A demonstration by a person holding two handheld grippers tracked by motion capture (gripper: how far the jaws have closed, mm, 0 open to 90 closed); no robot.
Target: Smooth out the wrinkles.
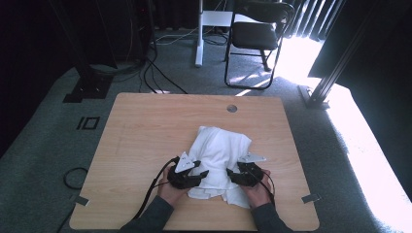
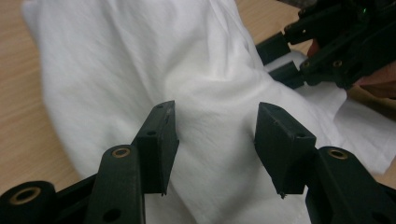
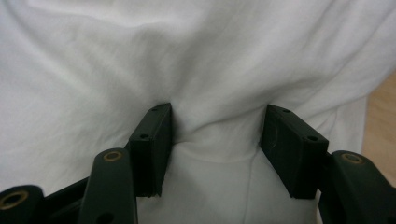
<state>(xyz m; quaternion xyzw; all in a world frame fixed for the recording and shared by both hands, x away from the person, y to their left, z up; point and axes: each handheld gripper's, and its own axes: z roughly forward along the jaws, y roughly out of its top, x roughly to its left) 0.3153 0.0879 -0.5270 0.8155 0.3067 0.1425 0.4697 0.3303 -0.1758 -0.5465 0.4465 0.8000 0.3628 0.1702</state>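
The left gripper (image 1: 203, 174) stands parted over the near left edge of the white cloth (image 1: 219, 150), its pads clear of the fabric. The right gripper (image 1: 230, 174) has its jaws spread too, a fold of cloth bunched between them; whether the pads pinch it, I cannot tell. The cloth lies crumpled mid-table (image 1: 145, 126). Beyond, grey carpet (image 1: 43, 145) and a black chair (image 1: 255, 34)
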